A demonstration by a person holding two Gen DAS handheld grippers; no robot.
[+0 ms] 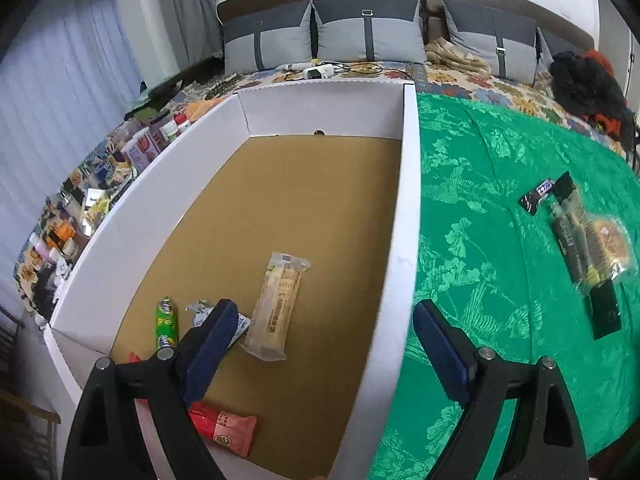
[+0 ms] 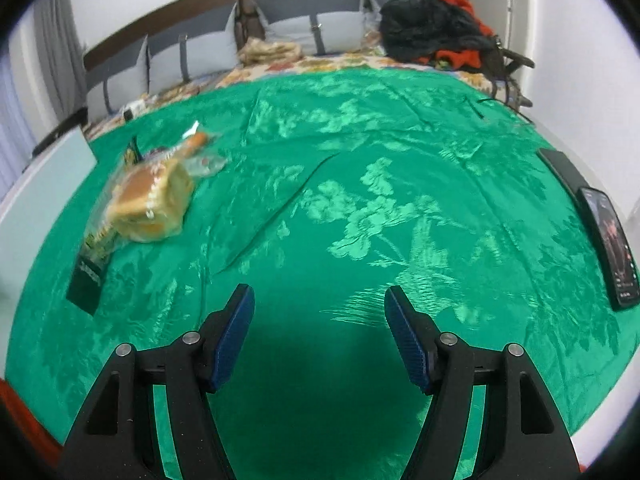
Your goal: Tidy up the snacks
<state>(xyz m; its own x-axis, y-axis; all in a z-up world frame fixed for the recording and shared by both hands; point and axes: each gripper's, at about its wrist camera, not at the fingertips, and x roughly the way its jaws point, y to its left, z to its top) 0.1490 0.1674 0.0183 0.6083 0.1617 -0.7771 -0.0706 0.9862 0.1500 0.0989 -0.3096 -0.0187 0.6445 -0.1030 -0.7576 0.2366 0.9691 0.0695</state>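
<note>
A white cardboard box (image 1: 408, 184) with a brown floor lies on the bed. Inside lie a beige cracker pack (image 1: 276, 308), a green candy roll (image 1: 166, 322), a silver wrapper (image 1: 200, 312) and a red packet (image 1: 224, 428). My left gripper (image 1: 324, 340) is open and empty, straddling the box's right wall. On the green cloth (image 2: 360, 208) lie a bagged bread snack (image 1: 592, 248) and a small black bar (image 1: 538, 196). The bread snack also shows in the right wrist view (image 2: 148, 200), far left. My right gripper (image 2: 320, 328) is open and empty above bare cloth.
Bottles and jars (image 1: 92, 200) crowd the bed left of the box. Pillows (image 1: 368, 36), a power strip and cables (image 1: 320, 70) lie behind it. A pile of dark and red clothes (image 2: 436, 32) sits at the back right. A phone (image 2: 612, 248) lies at the cloth's right edge.
</note>
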